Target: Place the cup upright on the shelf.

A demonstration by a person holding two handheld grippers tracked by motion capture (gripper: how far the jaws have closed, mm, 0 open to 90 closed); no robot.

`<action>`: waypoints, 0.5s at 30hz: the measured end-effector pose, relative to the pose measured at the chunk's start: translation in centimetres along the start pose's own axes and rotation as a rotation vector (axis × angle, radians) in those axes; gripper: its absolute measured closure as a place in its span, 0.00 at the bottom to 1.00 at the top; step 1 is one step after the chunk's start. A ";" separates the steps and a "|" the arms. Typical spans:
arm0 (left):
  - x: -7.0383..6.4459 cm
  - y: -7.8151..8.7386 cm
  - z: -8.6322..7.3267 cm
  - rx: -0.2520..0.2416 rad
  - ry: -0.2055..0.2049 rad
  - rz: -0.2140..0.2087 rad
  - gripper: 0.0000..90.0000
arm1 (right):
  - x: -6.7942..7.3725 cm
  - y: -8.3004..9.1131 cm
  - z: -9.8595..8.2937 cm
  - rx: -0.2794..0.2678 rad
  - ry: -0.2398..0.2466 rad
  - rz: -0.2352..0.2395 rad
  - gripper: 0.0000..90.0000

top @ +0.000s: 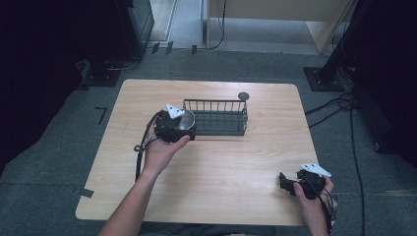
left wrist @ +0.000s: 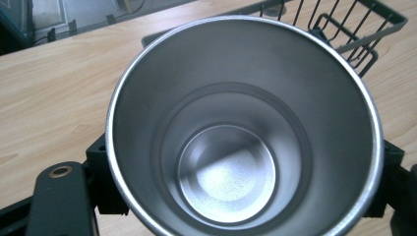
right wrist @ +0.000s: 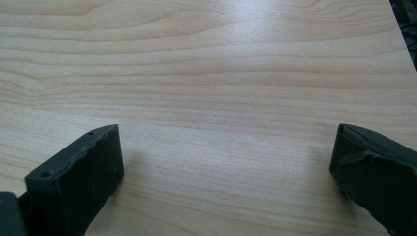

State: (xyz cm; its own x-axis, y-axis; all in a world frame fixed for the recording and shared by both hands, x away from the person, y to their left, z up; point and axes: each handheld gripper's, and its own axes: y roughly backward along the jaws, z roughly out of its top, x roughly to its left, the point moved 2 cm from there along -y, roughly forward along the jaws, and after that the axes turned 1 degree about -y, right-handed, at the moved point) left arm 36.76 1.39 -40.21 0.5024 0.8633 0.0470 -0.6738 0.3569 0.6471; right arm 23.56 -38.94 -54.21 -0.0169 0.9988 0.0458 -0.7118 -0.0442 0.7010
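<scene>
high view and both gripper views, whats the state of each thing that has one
steel cup: upright, empty, clamped between the jaws
left gripper: shut on the cup, at the rack's left end
right gripper: open, holding nothing, over bare table
wire rack: upright on the table, its visible part empty

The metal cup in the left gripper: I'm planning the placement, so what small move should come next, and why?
Probably carry the cup a little further over the wire rack and lower it in. The left gripper clamps it at the rack's near-left end, upright and empty; the right gripper rests open, apart.
</scene>
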 end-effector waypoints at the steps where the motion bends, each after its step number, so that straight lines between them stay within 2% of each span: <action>1: 0.0 0.0 0.2 -0.006 0.003 -0.001 0.21 | 0.0 0.0 0.0 0.000 0.001 0.000 0.00; 8: -0.1 -0.3 1.8 -0.039 0.002 -0.008 0.21 | 0.0 0.0 0.0 0.000 -0.001 0.001 0.00; 15: -0.2 -1.0 3.5 -0.094 0.032 -0.011 0.21 | 0.0 0.0 0.0 0.000 -0.001 0.001 0.00</action>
State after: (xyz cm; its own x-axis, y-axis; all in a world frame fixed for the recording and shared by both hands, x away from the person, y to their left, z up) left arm 39.24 -0.34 -38.24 0.4938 0.8694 0.0151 -0.7167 0.3971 0.5733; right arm 23.55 -38.95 -54.20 -0.0170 0.9988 0.0468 -0.7115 -0.0450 0.7013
